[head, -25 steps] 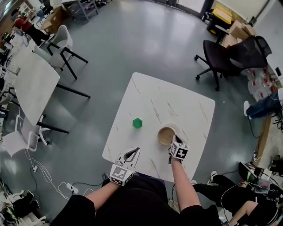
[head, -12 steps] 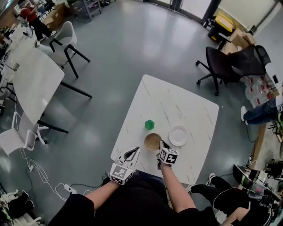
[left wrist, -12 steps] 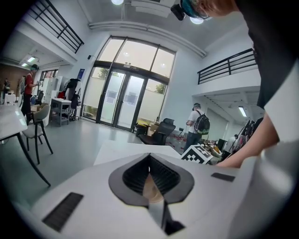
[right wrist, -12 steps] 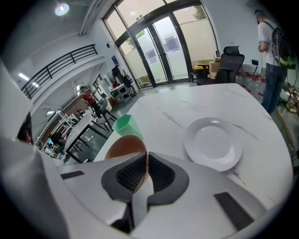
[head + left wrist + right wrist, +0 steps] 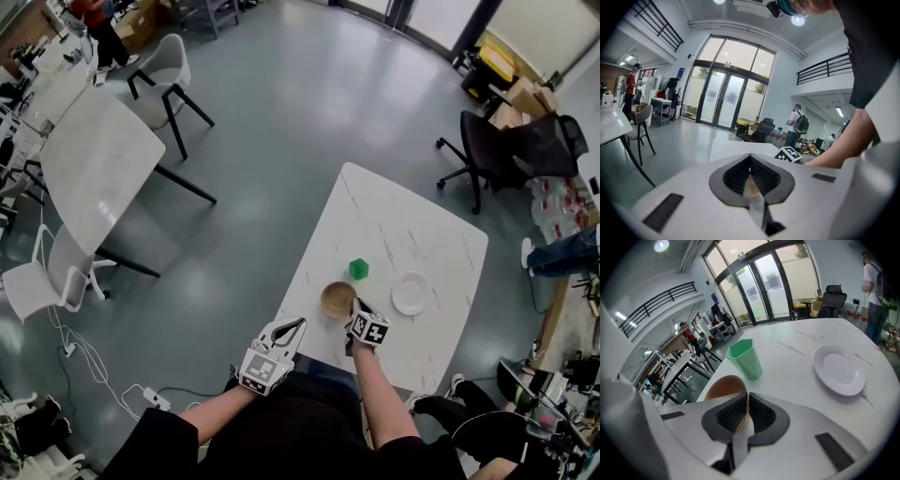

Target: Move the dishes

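Right gripper view: right gripper (image 5: pixel 746 398) pinches brown bowl (image 5: pixel 722 385) rim, mouth seemingly upward; left gripper (image 5: pixel 750 159) jaws closed.

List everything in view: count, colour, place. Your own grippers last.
table: 1, white marbled, in front of the person
bowl: 1, brown, near the table's near edge
cup: 1, green, upright, just beyond the bowl
plate: 1, white, empty, right of the bowl
second table: 1, white, at left
white chairs: at least 2, by the second table
black chair: 1, beyond the table, at right
cables: several, on the floor, lower left
left gripper: shut, empty, off the table's near corner
right gripper: shut on the bowl's rim
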Available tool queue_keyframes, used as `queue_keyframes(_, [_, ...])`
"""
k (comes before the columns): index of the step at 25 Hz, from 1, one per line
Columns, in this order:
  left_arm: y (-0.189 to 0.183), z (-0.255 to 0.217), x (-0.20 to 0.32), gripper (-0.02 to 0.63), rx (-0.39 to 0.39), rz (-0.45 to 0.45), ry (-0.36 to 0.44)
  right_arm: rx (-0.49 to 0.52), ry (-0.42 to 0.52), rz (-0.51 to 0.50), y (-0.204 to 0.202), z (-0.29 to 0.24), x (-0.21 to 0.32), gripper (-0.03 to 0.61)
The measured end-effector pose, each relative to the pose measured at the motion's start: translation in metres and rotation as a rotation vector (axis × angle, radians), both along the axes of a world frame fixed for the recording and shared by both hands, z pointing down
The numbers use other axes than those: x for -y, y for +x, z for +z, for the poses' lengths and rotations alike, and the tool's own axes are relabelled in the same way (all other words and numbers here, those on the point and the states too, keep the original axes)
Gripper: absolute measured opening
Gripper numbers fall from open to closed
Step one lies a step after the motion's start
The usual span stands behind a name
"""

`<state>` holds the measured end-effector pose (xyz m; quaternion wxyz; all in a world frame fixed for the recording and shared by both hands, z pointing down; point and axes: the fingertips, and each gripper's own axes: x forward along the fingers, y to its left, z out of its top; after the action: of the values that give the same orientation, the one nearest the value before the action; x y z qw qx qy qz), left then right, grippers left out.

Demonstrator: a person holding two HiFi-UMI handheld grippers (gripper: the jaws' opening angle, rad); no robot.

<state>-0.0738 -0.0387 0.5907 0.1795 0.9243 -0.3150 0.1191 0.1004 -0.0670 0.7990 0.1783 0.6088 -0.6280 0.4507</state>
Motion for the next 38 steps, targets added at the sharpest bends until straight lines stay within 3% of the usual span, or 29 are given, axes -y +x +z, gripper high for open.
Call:
queue_keyframes(13, [-0.039, 0.000, 0.001, 0.017, -0.026, 0.032, -0.004, -0.117, 0.025, 0.062, -0.002, -0.011, -0.019, 0.048])
queue_keyframes(18, [-0.030, 0.004, -0.003, 0.017, -0.045, 0.056, -0.016, -0.157, 0.059, 0.078, 0.008, -0.032, -0.037, 0.054])
queue_keyframes(26, [0.043, 0.001, -0.016, 0.017, -0.053, 0.124, -0.021, -0.096, 0.117, 0.187, 0.074, -0.059, -0.077, 0.032])
queue_keyframes(32, [0.135, 0.013, -0.020, 0.017, -0.015, 0.150, -0.048, -0.112, 0.127, 0.229, 0.167, -0.062, -0.098, 0.029])
queue_keyframes(38, [0.229, 0.049, -0.014, 0.018, 0.068, 0.145, -0.087, -0.070, 0.134, 0.192, 0.247, -0.045, -0.083, 0.029])
